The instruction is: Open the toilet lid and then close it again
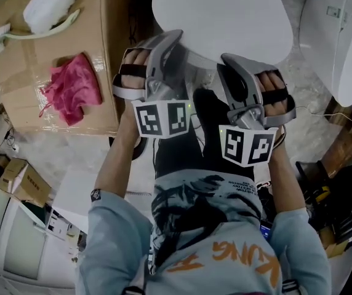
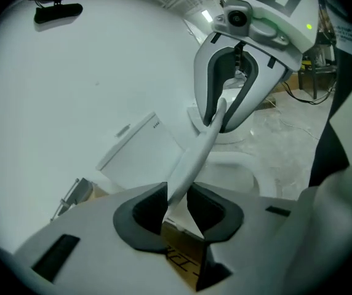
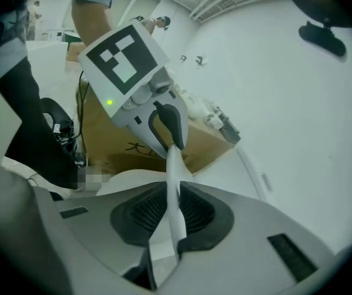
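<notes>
Grip check. The white oval plastic toilet lid (image 1: 225, 11) is held by its near edge with both tools, which sit side by side on that edge.

- Left gripper (image 2: 177, 203): the thin lid edge runs up from between the dark pads (image 2: 148, 211). Both pads are closed in on the edge, pinching it.
- Right gripper (image 3: 168, 211): the ribbed pads (image 3: 194, 211) are pressed tight on the same edge, which shows edge-on as a narrow white strip. Each gripper view shows the other tool clamped further along the rim.
- Lid position: tilted and raised at the front. In the left gripper view the white toilet bowl (image 2: 240, 171) shows beyond and below the edge. In the head view the lid covers the bowl completely.

Surroundings.

- The floor (image 1: 320, 134) is pale, mottled grey stone.
- A brown cardboard box (image 1: 22, 78) stands to the left of the toilet. A crumpled pink cloth (image 1: 71, 91) and a white wrapped bundle (image 1: 50, 5) lie on it.
- A second white ceramic fixture (image 1: 342, 42) stands to the right, and smaller cartons and clutter lie round my feet.

Writing.

- Orange letters on the grey T-shirt (image 1: 250, 260) read KUNG, upside down from the head view. The small dark print above them is too fine to read.
- The dark print on the box side is also not legible.
</notes>
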`<state>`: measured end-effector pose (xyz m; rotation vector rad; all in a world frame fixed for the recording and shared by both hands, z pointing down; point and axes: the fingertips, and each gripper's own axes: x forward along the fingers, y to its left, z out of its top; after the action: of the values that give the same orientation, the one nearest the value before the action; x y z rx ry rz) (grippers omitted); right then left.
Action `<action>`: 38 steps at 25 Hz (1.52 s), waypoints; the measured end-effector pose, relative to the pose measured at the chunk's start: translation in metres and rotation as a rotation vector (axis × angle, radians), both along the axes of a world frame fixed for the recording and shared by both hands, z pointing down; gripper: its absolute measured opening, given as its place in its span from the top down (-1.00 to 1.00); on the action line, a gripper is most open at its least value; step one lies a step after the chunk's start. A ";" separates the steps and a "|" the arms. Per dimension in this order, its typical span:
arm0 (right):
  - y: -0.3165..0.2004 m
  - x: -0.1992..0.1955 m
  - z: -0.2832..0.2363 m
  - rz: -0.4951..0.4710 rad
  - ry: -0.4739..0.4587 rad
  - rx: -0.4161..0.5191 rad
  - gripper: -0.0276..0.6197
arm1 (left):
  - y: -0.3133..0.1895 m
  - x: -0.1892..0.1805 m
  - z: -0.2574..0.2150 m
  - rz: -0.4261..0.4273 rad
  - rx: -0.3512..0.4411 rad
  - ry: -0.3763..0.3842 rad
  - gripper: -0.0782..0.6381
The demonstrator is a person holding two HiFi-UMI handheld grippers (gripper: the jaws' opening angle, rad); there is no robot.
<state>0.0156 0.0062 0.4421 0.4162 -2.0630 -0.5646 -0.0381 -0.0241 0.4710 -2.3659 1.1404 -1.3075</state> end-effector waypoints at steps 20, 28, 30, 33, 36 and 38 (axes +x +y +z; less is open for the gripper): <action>-0.211 -0.023 -0.108 -0.031 -0.090 0.415 0.51 | -0.190 -0.021 -0.095 -0.036 0.227 -0.156 0.41; -0.283 -0.027 -0.116 0.003 -0.096 0.358 0.43 | -0.257 -0.020 -0.097 -0.052 0.194 -0.173 0.31; -0.295 -0.028 -0.115 0.002 -0.097 0.337 0.43 | -0.268 -0.020 -0.096 -0.055 0.186 -0.158 0.29; -0.314 -0.030 -0.115 0.003 -0.094 0.298 0.44 | -0.286 -0.022 -0.095 -0.055 0.165 -0.137 0.27; -0.324 -0.031 -0.113 0.003 -0.093 0.264 0.43 | -0.294 -0.022 -0.092 -0.064 0.127 -0.133 0.26; -0.330 -0.031 -0.113 0.002 -0.090 0.256 0.43 | -0.299 -0.021 -0.092 -0.077 0.121 -0.123 0.26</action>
<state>-0.0158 -0.3238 0.3295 0.6023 -2.0815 -0.8267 -0.0593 -0.3235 0.3790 -2.1453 1.2469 -1.3476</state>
